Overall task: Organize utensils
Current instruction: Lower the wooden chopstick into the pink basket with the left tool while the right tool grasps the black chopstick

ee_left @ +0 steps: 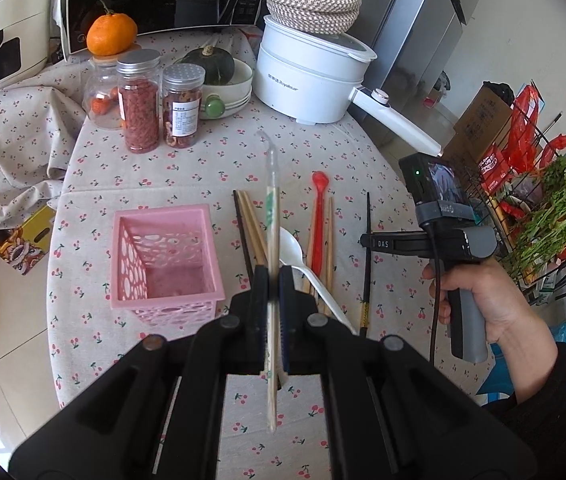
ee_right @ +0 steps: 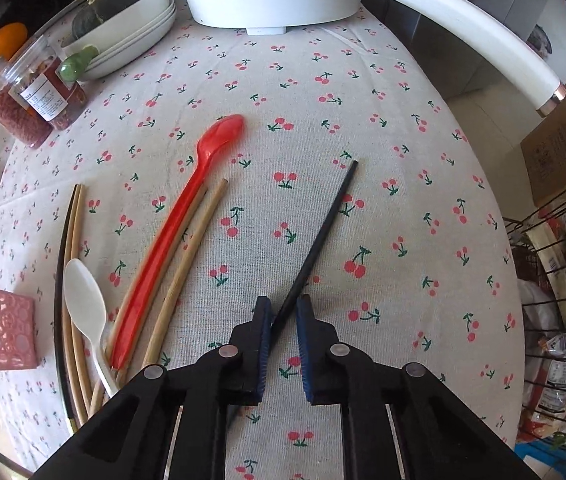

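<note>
Left wrist view: our left claw (ee_left: 271, 280) is clamped on a wrapped pair of disposable chopsticks (ee_left: 271, 216), lifted clear of the surface (ee_left: 171, 168) and sticking straight out ahead of the fingers. We'd guess it's held lengthwise like that so it can tip end-first into the pink basket (ee_left: 165, 258), which sits just left of the claw with its mouth facing up.

Over in the right wrist view, our right claw (ee_right: 284, 322) has its fingers parted around a black chopstick (ee_right: 315, 240) lying on the cloth. It touches the left pad and the right pad is apart from it, so no grip yet, as far as we can tell.

Count of what's loose left of that claw: one red spoon (ee_right: 187, 216), one white spoon (ee_right: 85, 300), two bamboo chopsticks (ee_right: 191, 248) beside the red one, two more bamboo ones plus a dark one further left. Basket looks empty.
</note>
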`<state>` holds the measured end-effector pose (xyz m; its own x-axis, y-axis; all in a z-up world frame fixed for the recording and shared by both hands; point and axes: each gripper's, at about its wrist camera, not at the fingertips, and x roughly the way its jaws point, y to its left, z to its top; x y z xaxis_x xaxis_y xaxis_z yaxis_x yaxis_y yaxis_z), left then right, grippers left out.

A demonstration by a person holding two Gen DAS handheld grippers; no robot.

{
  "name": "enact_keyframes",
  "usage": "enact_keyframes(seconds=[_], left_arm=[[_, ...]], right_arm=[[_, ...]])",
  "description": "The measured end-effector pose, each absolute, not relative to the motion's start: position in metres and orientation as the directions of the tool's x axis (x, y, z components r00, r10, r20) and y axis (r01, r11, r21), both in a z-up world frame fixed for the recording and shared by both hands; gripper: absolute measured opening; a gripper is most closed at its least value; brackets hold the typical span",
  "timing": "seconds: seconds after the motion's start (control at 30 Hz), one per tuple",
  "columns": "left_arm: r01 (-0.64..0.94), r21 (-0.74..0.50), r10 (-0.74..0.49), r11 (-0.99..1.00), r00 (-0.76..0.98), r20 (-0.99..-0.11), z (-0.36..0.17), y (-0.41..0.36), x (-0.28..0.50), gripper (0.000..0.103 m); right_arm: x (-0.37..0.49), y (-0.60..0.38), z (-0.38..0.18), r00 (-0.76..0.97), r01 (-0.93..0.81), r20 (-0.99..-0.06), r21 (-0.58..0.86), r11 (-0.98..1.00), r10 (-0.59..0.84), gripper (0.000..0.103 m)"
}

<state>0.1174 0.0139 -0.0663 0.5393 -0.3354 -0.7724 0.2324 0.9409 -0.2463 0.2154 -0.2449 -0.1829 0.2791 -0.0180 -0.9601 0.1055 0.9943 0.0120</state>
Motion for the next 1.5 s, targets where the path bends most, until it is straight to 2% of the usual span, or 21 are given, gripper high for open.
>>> enact_keyframes(seconds=[0.1, 0.27, 0.53, 0.7, 0.83, 0.93, 1.1, 1.23, 1.5], left_arm=[[0.226, -0.246, -0.332, 0.943, 0.557, -0.761, -0.061, 0.018, 0.114, 0.006], [0.212, -0.247, -0.325, 0.946, 0.606, -0.726, -0.046, 0.027, 0.108, 0.006], [0.202, -0.229, -0.303, 0.952, 0.710, -0.635, -0.017, 0.035, 0.098, 0.006], [0.197, -0.251, -0.302, 0.948, 0.808, -0.506, 0.000, 0.048, 0.092, 0.006], [0.155, -0.211, -0.226, 0.965, 0.899, -0.375, 0.011, 0.061, 0.089, 0.006], [0.123, -0.203, -0.185, 0.971, 0.929, -0.320, 0.008, 0.069, 0.094, 0.006], [0.051, -0.217, -0.125, 0.975, 0.932, -0.339, -0.020, 0.082, 0.117, 0.006], [0.020, -0.269, -0.126, 0.963, 0.915, -0.383, -0.037, 0.090, 0.131, 0.006], [0.009, -0.272, -0.124, 0.962, 0.904, -0.409, -0.050, 0.087, 0.143, 0.006]], right_arm=[[0.209, -0.254, -0.182, 0.290, 0.105, -0.956, 0.067, 0.992, 0.034, 0.006], [0.193, -0.271, -0.160, 0.354, 0.101, -0.926, 0.174, 0.980, 0.128, 0.006], [0.147, -0.260, -0.082, 0.560, -0.001, -0.796, 0.278, 0.961, 0.231, 0.006], [0.126, -0.245, -0.044, 0.661, -0.077, -0.701, 0.291, 0.954, 0.268, 0.006], [0.120, -0.228, -0.024, 0.717, -0.133, -0.635, 0.278, 0.951, 0.286, 0.006], [0.118, -0.217, -0.012, 0.740, -0.166, -0.603, 0.263, 0.950, 0.297, 0.006], [0.115, -0.200, -0.005, 0.700, -0.210, -0.637, 0.248, 0.946, 0.322, 0.006], [0.108, -0.190, -0.005, 0.668, -0.236, -0.665, 0.237, 0.943, 0.334, 0.006], [0.098, -0.183, 0.005, 0.676, -0.274, -0.643, 0.235, 0.932, 0.361, 0.006]])
